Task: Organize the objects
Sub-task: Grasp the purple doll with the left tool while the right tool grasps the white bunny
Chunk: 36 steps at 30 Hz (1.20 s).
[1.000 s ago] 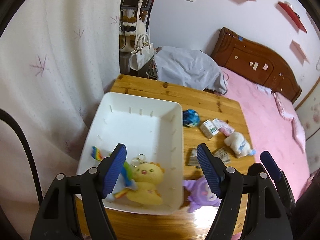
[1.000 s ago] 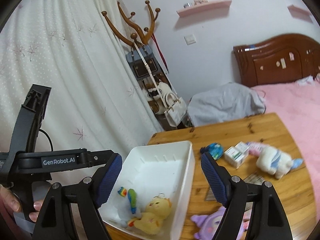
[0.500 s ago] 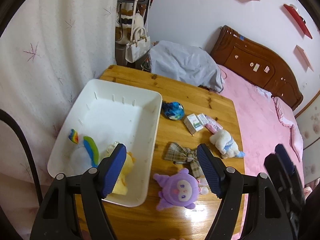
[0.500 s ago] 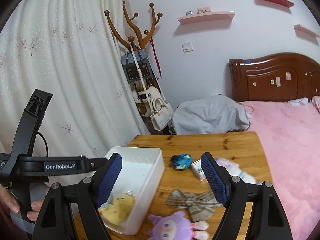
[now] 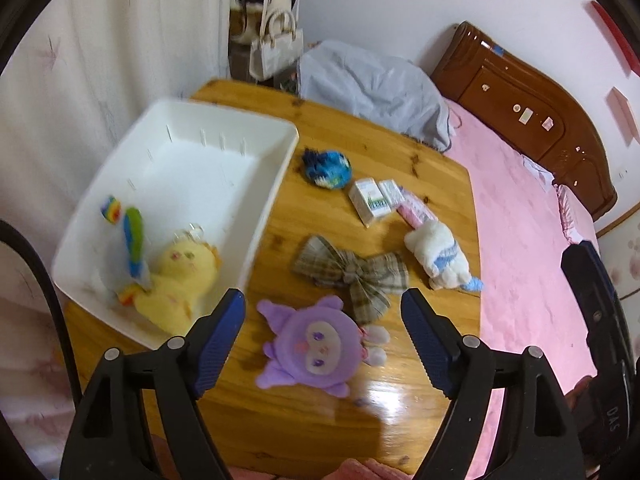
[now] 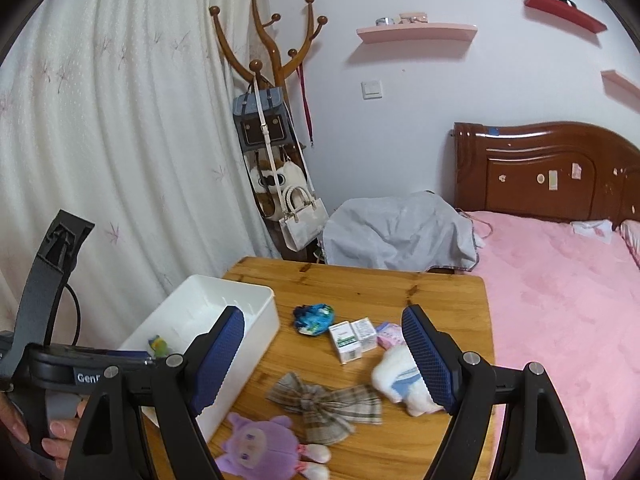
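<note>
- Purple plush (image 5: 310,346) lies nearest, on the wooden table (image 5: 424,168) between the left gripper (image 5: 323,334)'s spread, empty fingers; soft and light, probably best pinched across its round head.
- Right gripper (image 6: 323,360) also hangs spread, holding nothing.
- Plaid bow (image 5: 352,272) at 12 o'clock: limp, grab the knot.
- White bin (image 5: 256,232) at 10 o'clock has open floor; its near wall needs clearing.

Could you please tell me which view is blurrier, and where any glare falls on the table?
Left wrist view: motion-smeared, notably the white plastic bin and yellow plush toy; glare on the wooden table beside the purple plush toy. Right wrist view: sharper, no strong glare.
</note>
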Motion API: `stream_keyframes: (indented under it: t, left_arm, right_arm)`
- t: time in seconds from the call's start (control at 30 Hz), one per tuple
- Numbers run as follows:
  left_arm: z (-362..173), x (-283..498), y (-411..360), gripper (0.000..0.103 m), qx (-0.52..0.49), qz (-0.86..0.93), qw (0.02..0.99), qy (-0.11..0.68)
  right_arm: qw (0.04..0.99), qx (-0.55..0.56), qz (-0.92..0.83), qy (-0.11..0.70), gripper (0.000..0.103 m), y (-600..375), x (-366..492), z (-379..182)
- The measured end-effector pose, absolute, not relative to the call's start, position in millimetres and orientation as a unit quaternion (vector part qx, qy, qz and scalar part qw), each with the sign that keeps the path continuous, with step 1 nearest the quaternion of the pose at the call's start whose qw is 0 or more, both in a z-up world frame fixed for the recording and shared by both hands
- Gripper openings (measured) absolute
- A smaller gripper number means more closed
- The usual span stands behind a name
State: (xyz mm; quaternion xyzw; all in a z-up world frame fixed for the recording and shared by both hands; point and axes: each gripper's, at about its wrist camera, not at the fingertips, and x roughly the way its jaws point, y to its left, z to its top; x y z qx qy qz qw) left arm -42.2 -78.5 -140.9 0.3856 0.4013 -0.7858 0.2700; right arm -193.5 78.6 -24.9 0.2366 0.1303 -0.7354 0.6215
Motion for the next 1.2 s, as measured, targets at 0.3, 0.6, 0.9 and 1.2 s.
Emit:
stream_keyframes:
  t: [0.3,0.6,0.9,1.2]
  left_arm:
    - [-181.5,-69.8,-62.4,0.083,0.414,-0.742,0.259,0.460]
    - [-228.2,-86.3,-62.9,0.083,0.440,-0.692,0.269,0.506]
    - [-257.6,-89.4,-62.7,0.085,0.471,-0.659,0.297,0.505]
    - [-278.1,-83.8,-65.0,0.089,0.485,-0.636,0.311,0.513]
  right_arm:
    - [0.629,0.239,-0.717,0.183,0.082,66.9,-218.5,-42.1]
    - [0.633,0.272,-0.692,0.216,0.082,49.5,-243.3,-66.5]
    - [0.630,0.319,-0.663,0.248,0.082,28.3,-265.7,-99.6]
    - [0.619,0.347,-0.651,0.269,0.082,8.5,-282.8,-132.5]
